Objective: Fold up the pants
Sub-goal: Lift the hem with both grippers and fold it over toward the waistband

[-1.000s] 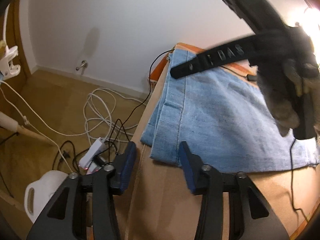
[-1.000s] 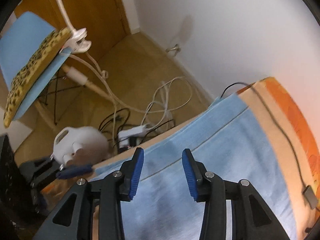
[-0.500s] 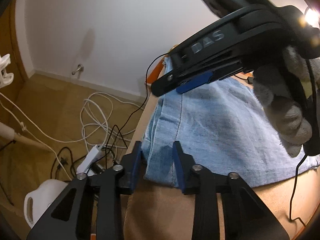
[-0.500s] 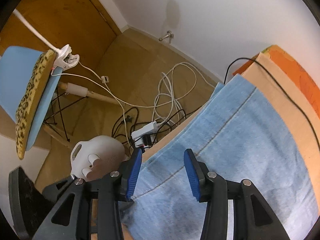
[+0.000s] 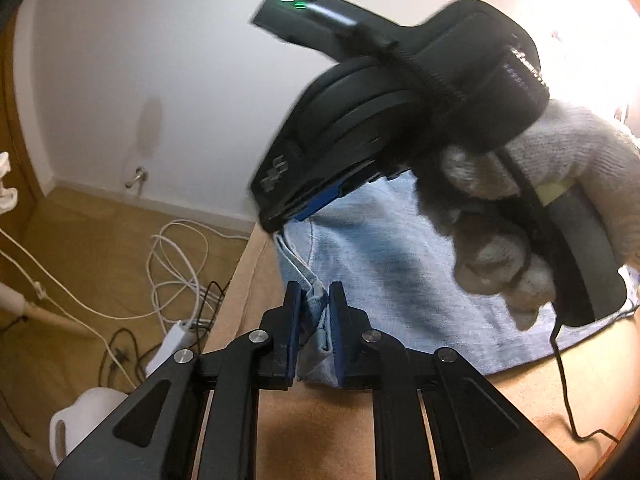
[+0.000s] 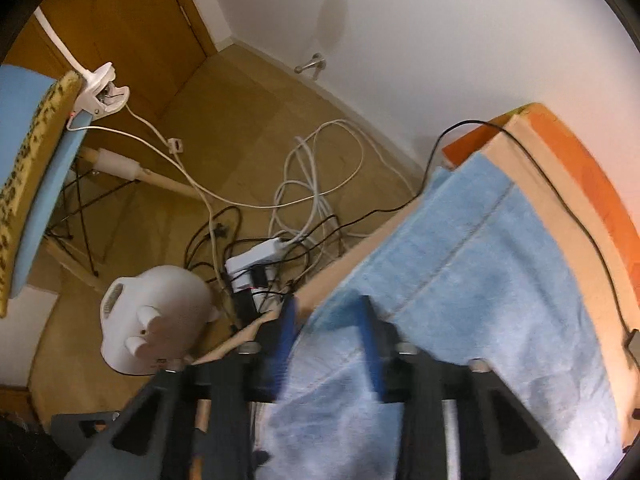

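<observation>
Below, my left tongs (image 5: pixel 314 316) pinch the jeans' (image 5: pixel 384 264) corner on the tan table (image 5: pixel 320 420) (cables (image 6: pixel 316 184) litter the wooden floor (image 6: pixel 224 120)); my right tongs (image 6: pixel 326 344) stand wide over denim.

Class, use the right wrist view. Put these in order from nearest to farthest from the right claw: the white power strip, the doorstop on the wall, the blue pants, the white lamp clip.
1. The blue pants, lying between the right claw's fingers.
2. The white power strip, on the floor just ahead, to the left.
3. The white lamp clip, far left, on the chair edge.
4. The doorstop, farthest, at the wall's base.
</observation>
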Demonstrator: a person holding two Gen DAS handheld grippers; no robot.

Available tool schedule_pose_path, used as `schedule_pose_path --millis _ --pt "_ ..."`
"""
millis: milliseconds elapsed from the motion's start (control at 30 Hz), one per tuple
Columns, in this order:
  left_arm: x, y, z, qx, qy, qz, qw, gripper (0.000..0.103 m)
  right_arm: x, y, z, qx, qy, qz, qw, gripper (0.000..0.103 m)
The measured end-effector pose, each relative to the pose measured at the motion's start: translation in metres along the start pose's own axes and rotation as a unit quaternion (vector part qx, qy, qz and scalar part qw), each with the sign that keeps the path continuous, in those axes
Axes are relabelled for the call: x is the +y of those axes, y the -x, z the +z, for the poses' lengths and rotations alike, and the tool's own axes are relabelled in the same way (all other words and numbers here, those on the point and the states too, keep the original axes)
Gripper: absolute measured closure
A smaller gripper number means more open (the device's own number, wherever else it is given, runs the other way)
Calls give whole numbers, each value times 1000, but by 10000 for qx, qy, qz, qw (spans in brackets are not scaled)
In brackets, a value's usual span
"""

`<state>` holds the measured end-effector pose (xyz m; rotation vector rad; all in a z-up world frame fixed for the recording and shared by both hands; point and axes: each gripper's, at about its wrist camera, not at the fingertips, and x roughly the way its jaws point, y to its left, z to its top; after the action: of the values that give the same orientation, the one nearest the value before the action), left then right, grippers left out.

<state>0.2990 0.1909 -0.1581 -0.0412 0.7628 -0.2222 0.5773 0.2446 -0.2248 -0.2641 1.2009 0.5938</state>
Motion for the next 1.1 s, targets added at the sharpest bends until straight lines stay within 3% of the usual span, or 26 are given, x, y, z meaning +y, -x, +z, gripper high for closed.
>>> schedule_pose_path --millis 33,67,133,333,400,433,467,533,600,667,800,967,1067,1100 --pt "0 0 0 3 -6 18 10000 85 -5 2 -1 -6 -87 155 9998 85" --pt "-2 -1 0 42 -22 70 10000 70 -9 3 -2 -10 -148 249 9996 91" --pt "-3 -5 0 137 -48 141 9998 57 -14 5 -4 -54 -203 364 9991 95" --pt "3 -22 7 406 109 248 9988 57 -18 10 -7 -151 -239 522 9982 98" --pt "14 -25 9 396 382 76 9985 66 -23 13 -9 -187 -298 602 9976 99" --pt "17 -24 10 357 446 22 9984 87 -25 13 -9 -194 -324 646 9972 100" --pt "18 -23 10 308 465 30 9984 93 -28 15 -10 -207 -381 712 9965 100" --pt "16 -20 11 186 372 -68 9991 94 -34 18 -10 -223 -455 816 9954 100" --pt "7 -16 11 68 161 -127 9998 94 -38 24 -9 -219 -410 807 9957 91" --pt "-3 -12 11 -45 40 -183 9998 94 -45 30 -8 -199 -462 811 9954 55" --pt "-23 -5 13 -221 -211 -215 9993 94 -51 39 -2 -200 -540 764 9954 53" --pt "-47 -1 15 -294 -558 -229 9977 94 -43 33 4 177 -462 783 9957 50" --pt "-54 -1 16 -307 -654 -268 9970 94 -32 30 4 225 -169 418 9987 50" --pt "-56 0 16 -293 -655 -286 9970 94 -32 28 3 251 -106 244 9993 55"
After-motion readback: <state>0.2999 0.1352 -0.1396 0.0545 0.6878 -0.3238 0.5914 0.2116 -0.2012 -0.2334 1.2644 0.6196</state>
